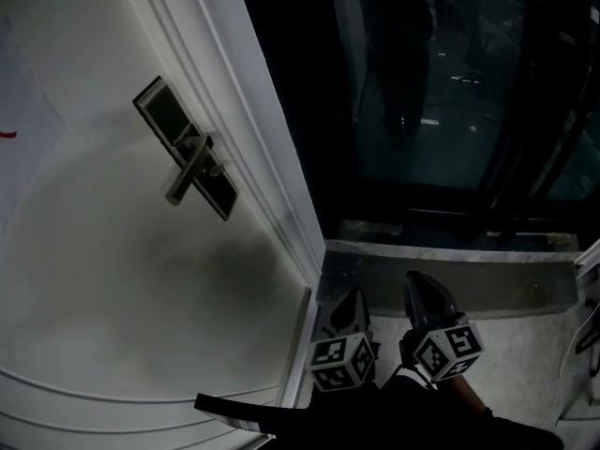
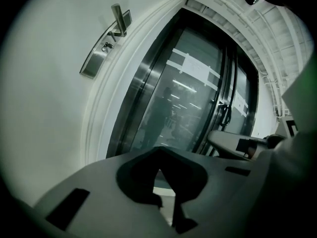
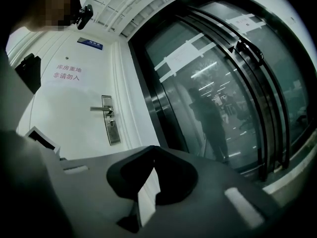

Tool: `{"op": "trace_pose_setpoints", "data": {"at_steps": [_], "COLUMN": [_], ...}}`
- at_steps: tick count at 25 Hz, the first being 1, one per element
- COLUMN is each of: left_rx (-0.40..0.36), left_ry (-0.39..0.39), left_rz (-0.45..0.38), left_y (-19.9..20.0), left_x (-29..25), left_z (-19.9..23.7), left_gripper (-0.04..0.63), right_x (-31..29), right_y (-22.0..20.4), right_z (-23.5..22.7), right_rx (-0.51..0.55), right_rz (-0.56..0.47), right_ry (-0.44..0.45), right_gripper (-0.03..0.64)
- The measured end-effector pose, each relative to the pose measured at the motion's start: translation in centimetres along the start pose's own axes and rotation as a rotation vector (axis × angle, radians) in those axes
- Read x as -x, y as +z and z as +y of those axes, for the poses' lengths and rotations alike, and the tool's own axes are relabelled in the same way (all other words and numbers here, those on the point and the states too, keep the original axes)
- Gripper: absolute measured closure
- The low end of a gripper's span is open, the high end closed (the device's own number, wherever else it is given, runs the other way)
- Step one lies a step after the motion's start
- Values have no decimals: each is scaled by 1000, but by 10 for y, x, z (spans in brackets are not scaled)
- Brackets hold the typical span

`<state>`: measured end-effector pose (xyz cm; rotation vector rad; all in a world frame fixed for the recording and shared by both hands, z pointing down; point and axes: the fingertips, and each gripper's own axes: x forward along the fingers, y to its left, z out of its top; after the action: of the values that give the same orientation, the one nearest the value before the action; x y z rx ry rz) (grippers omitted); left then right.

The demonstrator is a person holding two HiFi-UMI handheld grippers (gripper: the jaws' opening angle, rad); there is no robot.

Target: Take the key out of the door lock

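Observation:
A white door carries a dark lock plate with a metal lever handle. The same lock plate shows in the right gripper view, with a small keyhole part under the handle; the key itself is too small to make out. In the left gripper view the lock plate sits high at the left. My left gripper and right gripper hang low by my body, far from the lock. Both the left gripper and the right gripper are shut with nothing held.
Right of the white door frame stand dark glass doors with a person's reflection. A stone threshold runs below the glass. A paper sign with red characters hangs on the door above the handle.

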<state>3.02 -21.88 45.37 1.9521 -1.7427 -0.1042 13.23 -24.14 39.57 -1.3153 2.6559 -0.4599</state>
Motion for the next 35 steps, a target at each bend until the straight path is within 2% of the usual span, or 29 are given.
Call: {"op": "trace_pose_setpoints", "data": {"at_steps": [6, 11, 14, 19, 24, 32, 35], "left_rx": [34, 72, 88, 133, 175, 250, 299], "left_ry": [78, 158, 212, 353, 475, 662, 733], "left_rz": [-29, -40, -72, -155, -214, -290, -349], "left_y": [12, 13, 27, 53, 71, 71, 69], "left_x": [0, -3, -8, -11, -18, -13, -1], "left_z": [35, 60, 75, 110, 134, 160, 168], "left_gripper": [595, 595, 595, 597, 597, 595, 597], "right_x": [-32, -63, -87, -137, -171, -213, -222], "right_y": [-9, -20, -20, -16, -14, -12, -8], "right_z": [19, 34, 44, 68, 96, 122, 137], "right_rx": [8, 8, 14, 15, 31, 87, 132], "right_rz": [24, 72, 86, 109, 138, 147, 113], "right_ry": [77, 187, 251, 424, 655, 867, 959], "right_gripper": [615, 615, 615, 615, 612, 612, 609]}}
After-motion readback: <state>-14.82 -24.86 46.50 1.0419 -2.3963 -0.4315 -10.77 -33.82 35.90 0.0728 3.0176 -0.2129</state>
